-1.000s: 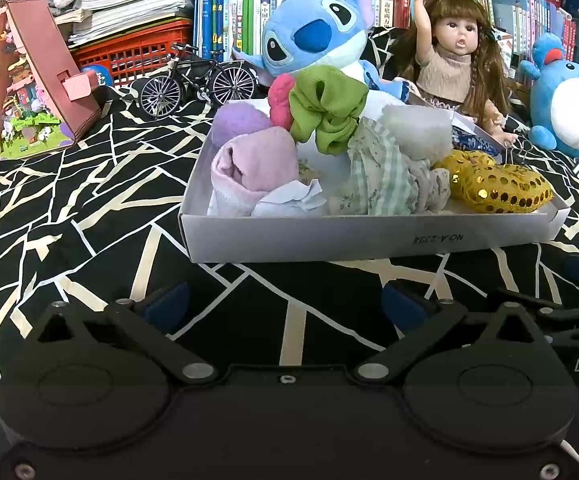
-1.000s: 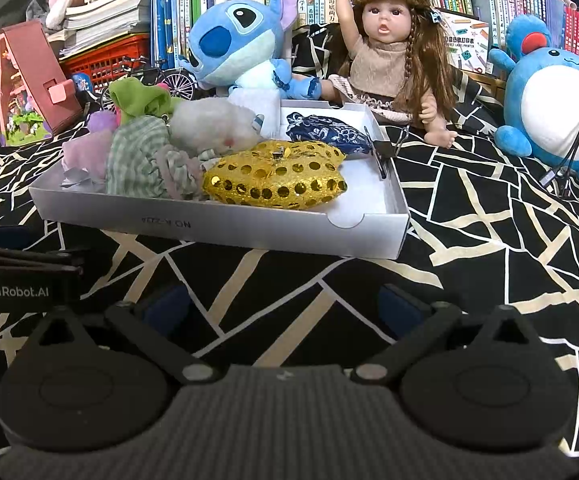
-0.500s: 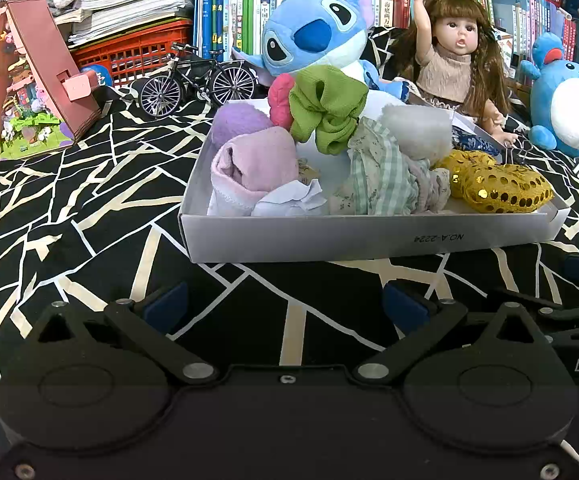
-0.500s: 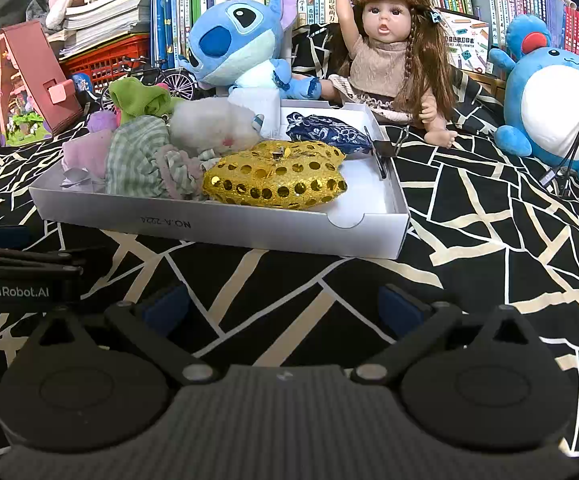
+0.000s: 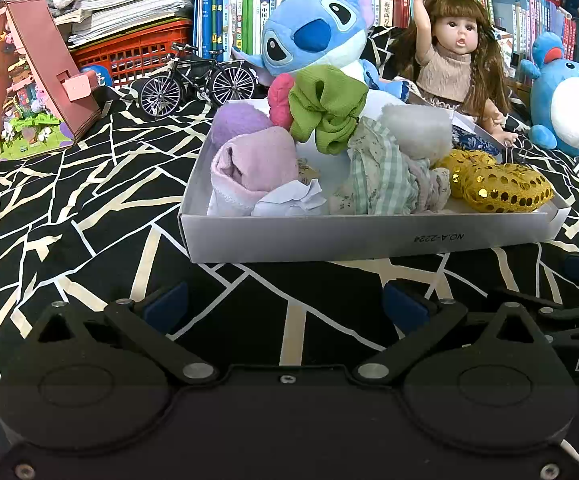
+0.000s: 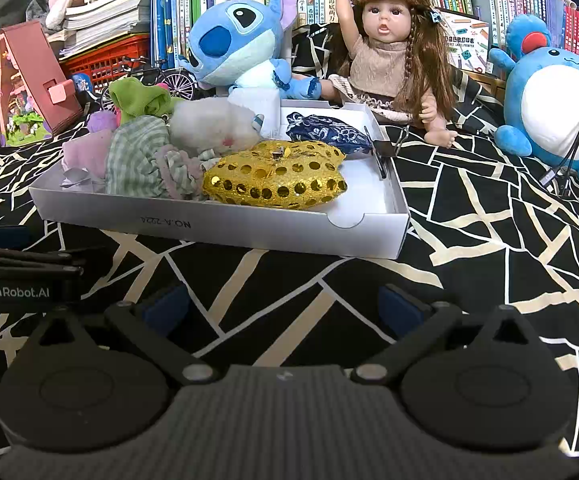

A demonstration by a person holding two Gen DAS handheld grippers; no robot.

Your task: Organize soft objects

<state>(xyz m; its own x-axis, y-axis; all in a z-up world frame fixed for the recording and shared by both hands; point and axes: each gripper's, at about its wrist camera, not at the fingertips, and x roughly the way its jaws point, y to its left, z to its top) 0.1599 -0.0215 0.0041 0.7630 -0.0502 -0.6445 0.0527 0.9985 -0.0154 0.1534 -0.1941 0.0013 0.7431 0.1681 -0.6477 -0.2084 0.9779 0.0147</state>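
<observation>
A shallow white box (image 5: 329, 236) (image 6: 225, 224) sits on the black patterned cloth. It holds soft things: a green scrunchie (image 5: 325, 108), a pink cloth (image 5: 257, 164), a checked cloth (image 5: 385, 176), a white fluffy ball (image 6: 213, 124), a gold sequin pouch (image 5: 497, 188) (image 6: 277, 180) and a blue patterned pouch (image 6: 329, 134). My left gripper (image 5: 285, 304) is open and empty, low in front of the box. My right gripper (image 6: 283, 304) is open and empty, in front of the box's right half.
Behind the box stand a blue Stitch plush (image 5: 313, 36), a doll (image 6: 389, 52), a round blue plush (image 6: 557, 96), a toy bicycle (image 5: 197, 80), a pink toy house (image 5: 29, 88) and bookshelves. A black clip (image 6: 381, 152) grips the box's right rim. Cables (image 6: 569, 160) lie at right.
</observation>
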